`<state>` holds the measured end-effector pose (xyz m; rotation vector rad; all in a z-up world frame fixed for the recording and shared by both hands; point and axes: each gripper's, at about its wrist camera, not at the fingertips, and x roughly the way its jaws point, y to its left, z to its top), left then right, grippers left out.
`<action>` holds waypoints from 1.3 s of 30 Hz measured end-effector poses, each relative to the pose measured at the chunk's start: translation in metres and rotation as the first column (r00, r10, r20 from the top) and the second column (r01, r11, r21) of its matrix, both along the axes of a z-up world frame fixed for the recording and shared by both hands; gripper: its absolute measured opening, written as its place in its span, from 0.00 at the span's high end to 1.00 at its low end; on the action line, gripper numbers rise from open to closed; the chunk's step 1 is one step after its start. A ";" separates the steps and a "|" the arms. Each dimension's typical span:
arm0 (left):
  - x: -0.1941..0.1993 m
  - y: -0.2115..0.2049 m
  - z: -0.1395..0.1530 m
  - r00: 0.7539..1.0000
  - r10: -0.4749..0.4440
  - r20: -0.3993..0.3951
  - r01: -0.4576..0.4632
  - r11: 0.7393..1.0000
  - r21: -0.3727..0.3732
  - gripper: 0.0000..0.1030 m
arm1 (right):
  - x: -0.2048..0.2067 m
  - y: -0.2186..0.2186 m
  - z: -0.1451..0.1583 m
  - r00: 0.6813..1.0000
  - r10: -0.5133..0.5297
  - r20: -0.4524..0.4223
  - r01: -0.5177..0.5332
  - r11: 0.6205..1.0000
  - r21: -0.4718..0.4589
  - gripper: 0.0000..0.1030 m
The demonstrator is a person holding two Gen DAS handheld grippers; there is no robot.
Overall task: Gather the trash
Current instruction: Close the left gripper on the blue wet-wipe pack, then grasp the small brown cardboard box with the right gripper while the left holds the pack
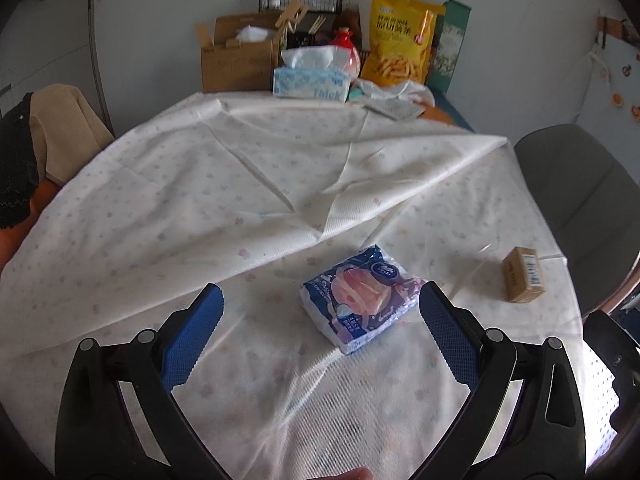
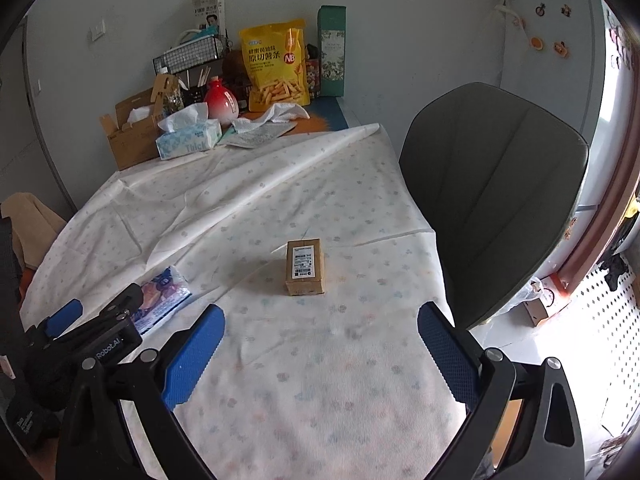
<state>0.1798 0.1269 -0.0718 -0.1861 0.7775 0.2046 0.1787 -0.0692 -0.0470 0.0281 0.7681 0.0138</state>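
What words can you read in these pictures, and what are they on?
"Thick": tissue box.
"NB": yellow snack bag; its Chinese words are too blurred to read.
"Robot.AI": left claw.
Small brown box: barcode label, print too small.
Blue tissue pack: print too blurred.
White carton by the wall: unreadable.

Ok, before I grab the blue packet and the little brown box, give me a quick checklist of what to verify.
1. Left gripper open: ok, empty.
2. Right gripper open: ok, empty.
3. Blue packet within the left gripper's span: not ok, it lies off-centre, against the right-hand finger.
4. Brown box lined up with the right gripper: ok, centred but still ahead of the fingertips.
5. Packet and box apart: ok.
6. Bin for the trash: cannot tell, none in view.
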 end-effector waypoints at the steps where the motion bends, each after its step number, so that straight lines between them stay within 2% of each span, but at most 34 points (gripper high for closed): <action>1: 0.004 0.000 -0.003 1.000 0.004 -0.009 -0.004 1.000 -0.005 0.05 | 0.005 0.001 -0.003 1.000 0.004 -0.007 -0.004 1.000 -0.002 0.08; 9: 0.026 0.000 -0.023 0.996 0.024 -0.081 -0.024 1.000 -0.002 0.05 | 0.032 0.004 -0.016 0.999 0.023 -0.037 -0.023 1.000 -0.001 0.08; 11: 0.030 0.001 -0.024 0.996 0.016 -0.089 -0.017 1.000 -0.008 0.09 | 0.039 0.006 -0.018 0.999 0.030 -0.044 -0.029 1.000 0.003 0.08; 12: 0.031 0.002 -0.026 0.995 0.016 -0.098 -0.018 1.000 -0.017 0.21 | 0.042 0.008 -0.019 0.998 0.036 -0.046 -0.036 0.999 0.003 0.08; 14: 0.031 0.002 -0.026 0.995 0.013 -0.096 -0.015 1.000 -0.020 0.34 | 0.046 0.012 -0.020 0.998 0.043 -0.045 -0.043 0.999 -0.001 0.09; 15: 0.030 0.001 -0.025 0.996 0.000 -0.087 -0.002 1.000 -0.023 0.50 | 0.047 0.013 -0.021 0.998 0.046 -0.046 -0.046 0.999 -0.003 0.09; 17: 0.028 0.000 -0.021 0.997 0.013 -0.082 -0.013 1.000 0.000 0.74 | 0.052 0.016 -0.023 0.997 0.055 -0.055 -0.055 0.998 0.002 0.09; 20: 0.024 0.010 -0.012 0.997 0.042 -0.058 -0.042 0.999 -0.012 0.83 | 0.058 0.021 -0.024 0.996 0.065 -0.063 -0.065 0.998 0.006 0.11; 28: 0.016 0.032 0.012 0.987 0.157 0.028 -0.157 0.988 0.014 0.85 | 0.073 0.031 -0.031 0.993 0.086 -0.075 -0.086 0.996 -0.005 0.11; 34: 0.027 0.036 -0.001 0.983 0.181 0.002 -0.181 0.983 0.037 0.85 | 0.088 0.032 -0.044 0.992 0.085 -0.092 -0.085 0.996 0.007 0.14; 36: 0.031 0.034 -0.006 0.983 0.185 -0.006 -0.185 0.982 0.048 0.85 | 0.092 0.032 -0.051 0.990 0.092 -0.112 -0.091 0.996 0.015 0.23; 39: 0.036 0.033 -0.009 0.982 0.186 -0.011 -0.185 0.981 0.058 0.85 | 0.098 0.032 -0.062 0.984 0.107 -0.139 -0.104 0.994 0.027 0.53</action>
